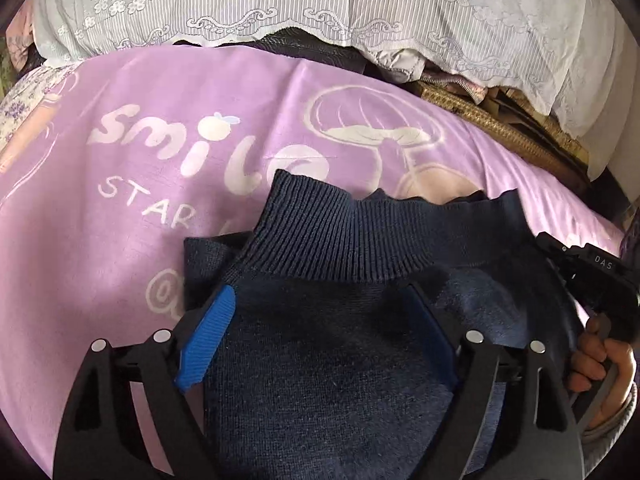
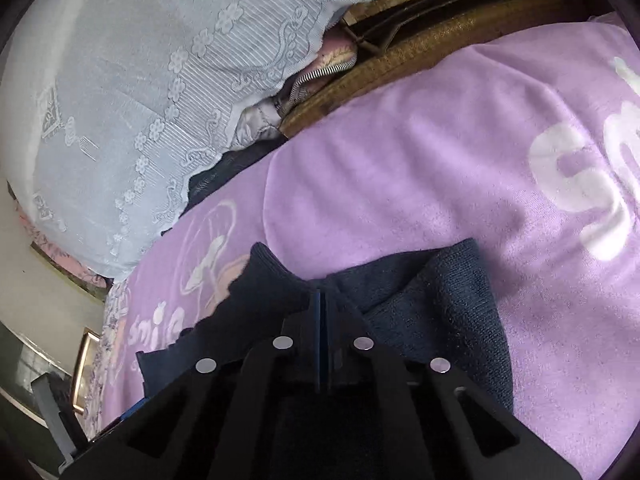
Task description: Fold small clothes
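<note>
A small navy knit garment (image 1: 332, 344) with a ribbed band (image 1: 360, 236) lies on a purple blanket (image 1: 140, 208). My left gripper (image 1: 320, 312) is open, its blue-padded fingers (image 1: 208, 340) spread on either side of the garment, resting on it. My right gripper (image 2: 322, 304) is shut on an edge of the same navy garment (image 2: 440, 304), its blue pads pressed together. The right gripper body (image 1: 592, 280) and the hand holding it show at the right edge of the left wrist view.
The blanket (image 2: 440, 160) bears white "smile" lettering and a cartoon figure. White lace fabric (image 1: 320, 4) hangs behind it, also in the right wrist view (image 2: 140, 92). A woven brown edge (image 1: 500, 128) and bunched clothes lie at the back right.
</note>
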`<state>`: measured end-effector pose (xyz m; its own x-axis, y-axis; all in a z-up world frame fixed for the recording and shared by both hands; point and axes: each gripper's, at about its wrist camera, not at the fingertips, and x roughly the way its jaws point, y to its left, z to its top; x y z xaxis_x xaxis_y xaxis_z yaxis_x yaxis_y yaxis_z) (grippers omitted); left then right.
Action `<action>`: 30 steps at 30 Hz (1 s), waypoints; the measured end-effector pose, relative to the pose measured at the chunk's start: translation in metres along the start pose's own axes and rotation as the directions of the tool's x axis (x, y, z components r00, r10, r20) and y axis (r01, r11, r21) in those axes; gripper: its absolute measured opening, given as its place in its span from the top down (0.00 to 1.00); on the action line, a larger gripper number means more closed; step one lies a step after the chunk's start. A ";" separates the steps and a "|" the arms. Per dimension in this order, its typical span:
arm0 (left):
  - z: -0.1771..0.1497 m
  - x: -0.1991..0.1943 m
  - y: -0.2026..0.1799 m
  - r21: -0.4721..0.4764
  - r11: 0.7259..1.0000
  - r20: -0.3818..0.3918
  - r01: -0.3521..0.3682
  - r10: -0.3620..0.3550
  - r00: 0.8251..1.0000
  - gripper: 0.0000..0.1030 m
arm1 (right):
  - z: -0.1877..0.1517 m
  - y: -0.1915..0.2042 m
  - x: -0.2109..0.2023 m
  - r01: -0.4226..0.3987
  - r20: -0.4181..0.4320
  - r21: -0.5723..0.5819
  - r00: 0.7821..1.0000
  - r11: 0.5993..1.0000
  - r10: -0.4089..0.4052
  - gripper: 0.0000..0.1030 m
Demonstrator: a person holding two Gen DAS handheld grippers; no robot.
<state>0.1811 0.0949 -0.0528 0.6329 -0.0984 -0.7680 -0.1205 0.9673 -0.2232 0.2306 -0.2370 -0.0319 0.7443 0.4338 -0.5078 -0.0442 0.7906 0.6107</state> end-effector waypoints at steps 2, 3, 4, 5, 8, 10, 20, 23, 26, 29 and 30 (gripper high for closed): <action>0.002 -0.017 0.003 -0.024 0.997 0.058 0.079 -0.078 0.995 0.13 | -0.003 0.022 -0.003 -0.131 -0.040 -0.045 0.991 0.990 0.130 0.94; 0.003 -0.023 0.002 -0.026 0.991 0.074 0.128 -0.126 0.989 0.12 | -0.008 0.036 -0.003 -0.171 -0.066 -0.082 0.984 0.982 0.166 0.94; 0.003 -0.027 0.001 -0.030 0.981 0.078 0.190 -0.187 0.979 0.11 | -0.015 0.051 -0.001 -0.212 -0.108 -0.124 0.974 0.969 0.199 0.94; 0.003 -0.027 -0.002 -0.029 0.972 0.067 0.233 -0.230 0.971 0.10 | -0.022 0.062 0.002 -0.243 -0.152 -0.153 0.964 0.958 0.220 0.94; -0.004 -0.014 -0.022 0.027 0.966 -0.015 0.259 -0.258 0.966 0.09 | -0.044 0.080 0.019 -0.251 -0.282 -0.197 0.940 0.948 0.191 0.86; -0.015 0.012 -0.040 0.139 0.986 -0.097 0.089 -0.076 0.992 0.05 | -0.058 0.074 0.039 -0.163 -0.327 -0.221 0.941 0.962 0.084 0.79; -0.024 -0.019 -0.021 0.039 0.977 -0.032 0.210 -0.209 0.977 0.05 | -0.055 0.052 -0.028 -0.156 -0.190 -0.157 0.974 0.975 0.125 0.89; -0.035 -0.022 -0.025 0.051 0.970 -0.051 0.236 -0.233 0.971 0.05 | -0.067 0.032 -0.051 -0.115 -0.174 -0.131 0.981 0.985 0.092 0.82; -0.049 -0.006 -0.050 0.199 0.977 -0.068 0.070 -0.058 0.996 0.04 | -0.078 0.010 -0.050 -0.104 -0.197 -0.095 0.977 0.990 0.084 0.84; -0.052 -0.004 -0.060 0.248 0.969 -0.035 -0.005 0.014 0.999 0.04 | -0.080 0.003 -0.047 -0.103 -0.190 -0.064 0.978 0.993 0.089 0.92; -0.050 -0.005 -0.055 0.223 0.975 -0.044 0.014 -0.005 0.999 0.04 | -0.079 0.004 -0.047 -0.100 -0.186 -0.062 0.979 0.993 0.087 0.91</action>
<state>0.1462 0.0301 -0.0664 0.5988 -0.1131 -0.7929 0.0623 0.9936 -0.0946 0.1426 -0.2201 -0.0536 0.6005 0.5741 -0.5566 -0.1598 0.7682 0.6199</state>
